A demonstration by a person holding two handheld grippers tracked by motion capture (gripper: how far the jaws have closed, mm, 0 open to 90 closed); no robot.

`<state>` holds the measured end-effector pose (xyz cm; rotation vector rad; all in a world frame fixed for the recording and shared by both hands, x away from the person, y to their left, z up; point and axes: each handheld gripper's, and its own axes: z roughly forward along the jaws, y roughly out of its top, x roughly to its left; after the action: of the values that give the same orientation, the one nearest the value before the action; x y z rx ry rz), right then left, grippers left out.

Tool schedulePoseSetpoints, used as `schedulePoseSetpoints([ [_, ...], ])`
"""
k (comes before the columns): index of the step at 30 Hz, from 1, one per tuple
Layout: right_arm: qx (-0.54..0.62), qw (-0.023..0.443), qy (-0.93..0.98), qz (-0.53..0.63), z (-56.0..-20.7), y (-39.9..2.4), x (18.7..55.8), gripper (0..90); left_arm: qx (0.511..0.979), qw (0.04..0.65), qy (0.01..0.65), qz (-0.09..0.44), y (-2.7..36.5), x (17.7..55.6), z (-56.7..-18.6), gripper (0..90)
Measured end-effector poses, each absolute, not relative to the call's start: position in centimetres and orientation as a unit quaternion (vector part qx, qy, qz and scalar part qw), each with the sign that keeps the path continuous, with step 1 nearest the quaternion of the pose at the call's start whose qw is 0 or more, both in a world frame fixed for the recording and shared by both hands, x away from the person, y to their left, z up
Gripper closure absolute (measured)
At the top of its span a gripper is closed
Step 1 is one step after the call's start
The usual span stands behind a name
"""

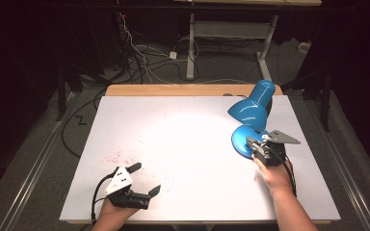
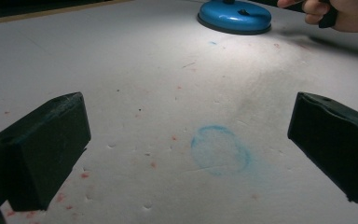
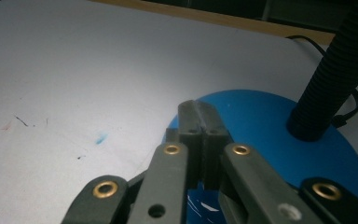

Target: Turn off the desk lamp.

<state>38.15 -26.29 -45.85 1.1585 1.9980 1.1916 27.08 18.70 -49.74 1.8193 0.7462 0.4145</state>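
A blue desk lamp stands at the table's right, its shade (image 1: 250, 113) lit and casting a bright pool on the white table (image 1: 183, 125). Its round base (image 1: 241, 144) (image 3: 265, 126) carries a black ribbed neck (image 3: 335, 70). My right gripper (image 1: 251, 141) (image 3: 198, 109) is shut with nothing between its jaws, the tips over the base's near edge; I cannot tell whether they touch it. My left gripper (image 1: 145, 178) (image 2: 186, 140) rests open near the front left, its jaws wide apart above bare table. The lamp base (image 2: 235, 16) lies far ahead of it.
A faint blue ring mark (image 2: 220, 150) and red specks (image 1: 118, 156) stain the tabletop. The lamp's black cord (image 3: 349, 105) trails behind the base. Cables (image 1: 139, 53) and a desk frame (image 1: 231, 33) stand on the floor beyond the table's far wooden edge (image 1: 173, 90).
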Motion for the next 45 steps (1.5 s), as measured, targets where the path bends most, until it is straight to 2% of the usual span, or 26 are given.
schedulePoseSetpoints([
  [17, 0.456, 0.259, 0.743, 0.416, -46.9, -26.6, 39.4, 90.0, 0.763, 0.537, 0.314, 0.174, 18.7, 27.1, -49.7, 0.0],
  [45, 0.465, 0.254, 0.739, 0.416, -47.5, -27.1, 39.2, 90.0, 0.763, 0.538, 0.314, 0.173, 18.7, 27.1, -49.7, 0.0],
])
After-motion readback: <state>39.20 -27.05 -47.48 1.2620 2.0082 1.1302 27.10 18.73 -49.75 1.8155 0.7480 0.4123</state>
